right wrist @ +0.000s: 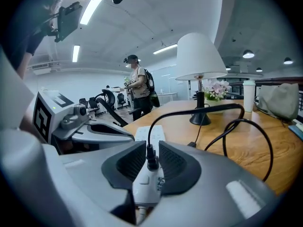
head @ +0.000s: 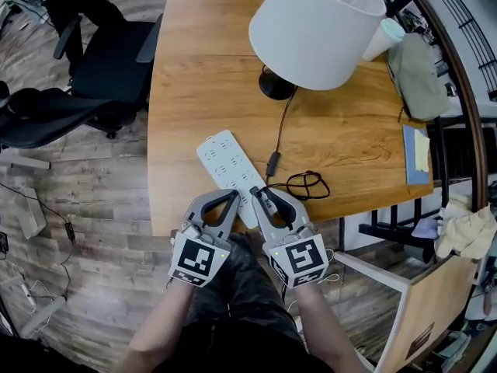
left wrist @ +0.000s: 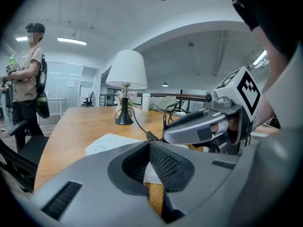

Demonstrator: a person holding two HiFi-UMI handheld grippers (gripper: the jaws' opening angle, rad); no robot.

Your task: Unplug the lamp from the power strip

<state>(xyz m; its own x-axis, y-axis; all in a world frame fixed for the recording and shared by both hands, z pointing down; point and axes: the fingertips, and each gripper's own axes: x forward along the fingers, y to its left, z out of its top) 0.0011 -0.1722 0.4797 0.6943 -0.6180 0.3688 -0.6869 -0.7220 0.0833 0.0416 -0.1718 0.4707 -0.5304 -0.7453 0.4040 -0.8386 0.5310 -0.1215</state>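
Left gripper [head: 231, 198] [left wrist: 149, 144]: its jaws are pressed together at the tips, with nothing held between them. The tip is poised over the near end of the power strip. Contact with the strip cannot be told.

Long white plastic power strip [head: 221, 162] [right wrist: 150, 135]: it is laid flat on the light wooden table [head: 194, 68]. Its long axis runs from the near edge away and to the left. Its near end is covered by both grippers.

Small black plug [right wrist: 152, 158]: it is seated upright in the strip's near end and is seen standing out of the white face.

Right gripper [head: 265, 196] [right wrist: 152, 145]: the plug is pinched between its ribbed pads.

Deciding relation: the plug is already lodged between the right jaws, so the right gripper is judged the nearer one. A pull straight off the strip's face, across its long axis, is probably called for, with the strip pinned by the left tip.

Thin black cord [head: 281, 127]: it is led from the plug through a loose coil to the lamp's base.

Lamp with white conical shade and black round foot [head: 314, 26]: it is stood at the table's far side, well apart from the grippers.
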